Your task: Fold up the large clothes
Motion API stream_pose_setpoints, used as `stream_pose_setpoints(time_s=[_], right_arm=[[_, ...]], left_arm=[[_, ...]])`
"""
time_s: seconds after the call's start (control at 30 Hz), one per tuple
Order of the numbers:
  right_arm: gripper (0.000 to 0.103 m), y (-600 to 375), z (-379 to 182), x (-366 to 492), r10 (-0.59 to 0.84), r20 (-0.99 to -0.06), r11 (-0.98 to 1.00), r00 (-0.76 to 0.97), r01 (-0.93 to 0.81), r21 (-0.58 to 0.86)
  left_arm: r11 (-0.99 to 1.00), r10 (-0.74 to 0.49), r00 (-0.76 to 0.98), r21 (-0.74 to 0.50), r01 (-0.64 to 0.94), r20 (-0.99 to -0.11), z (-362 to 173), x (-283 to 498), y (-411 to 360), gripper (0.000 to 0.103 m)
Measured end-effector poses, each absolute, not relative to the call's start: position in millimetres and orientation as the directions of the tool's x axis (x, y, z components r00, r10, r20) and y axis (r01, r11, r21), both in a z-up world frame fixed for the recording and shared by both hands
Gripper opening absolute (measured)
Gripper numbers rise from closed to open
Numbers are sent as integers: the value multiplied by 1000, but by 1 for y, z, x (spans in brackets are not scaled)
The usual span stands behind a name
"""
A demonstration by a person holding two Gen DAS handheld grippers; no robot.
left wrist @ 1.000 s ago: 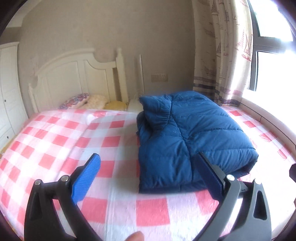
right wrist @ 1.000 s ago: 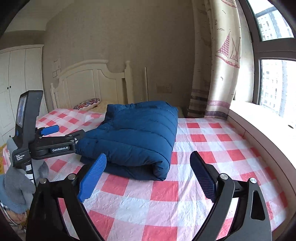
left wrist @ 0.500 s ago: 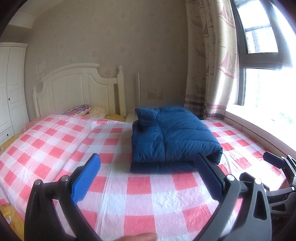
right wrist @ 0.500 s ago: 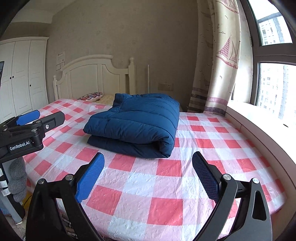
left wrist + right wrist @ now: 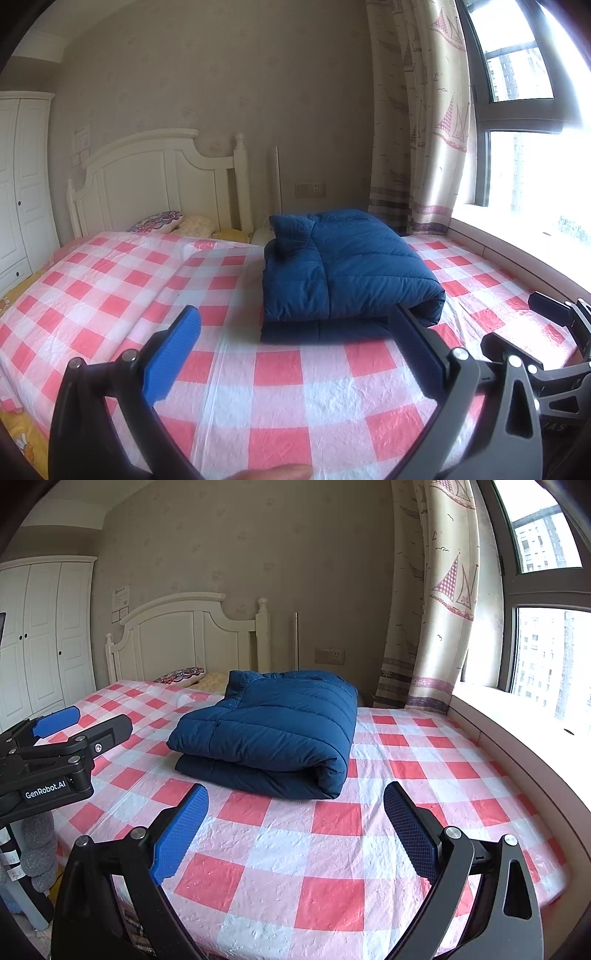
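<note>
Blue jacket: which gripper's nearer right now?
Left, slightly. The left gripper is open just short of the folded blue jacket's near edge; the right gripper is open, farther back toward the bed's foot.

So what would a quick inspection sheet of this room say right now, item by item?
Surface: bed under a red-and-white checked cover.
Job's things: blue padded jacket lying folded on the bed.
Clutter: patterned pillow by the white headboard.
Grippers: left tool open, holding nothing; right tool open, holding nothing; both apart from the jacket.
Cables: nothing seen.
Surroundings: sailboat curtain, window, white wardrobe.
</note>
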State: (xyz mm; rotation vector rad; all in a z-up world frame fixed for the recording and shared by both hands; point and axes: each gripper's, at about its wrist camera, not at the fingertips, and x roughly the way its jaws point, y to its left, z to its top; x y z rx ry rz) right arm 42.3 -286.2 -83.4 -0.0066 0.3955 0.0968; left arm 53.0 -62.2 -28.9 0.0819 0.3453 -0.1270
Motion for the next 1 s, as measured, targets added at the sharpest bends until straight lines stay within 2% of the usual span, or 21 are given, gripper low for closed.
stream_pose_setpoints(time_s=[0.7, 0.87, 1.0], right_arm=[[92, -279, -89, 46, 96, -408, 995, 908, -96, 19], [92, -280, -95, 60, 78, -446, 997, 892, -78, 18], [92, -315, -107, 100, -6, -571, 1000, 821, 14, 9]], left_arm=[[990, -85, 926, 71, 119, -369, -42, 61, -59, 102], [988, -120, 885, 37, 153, -449, -52, 81, -50, 102], [994, -91, 838, 2, 109, -539, -58, 124, -7, 102]])
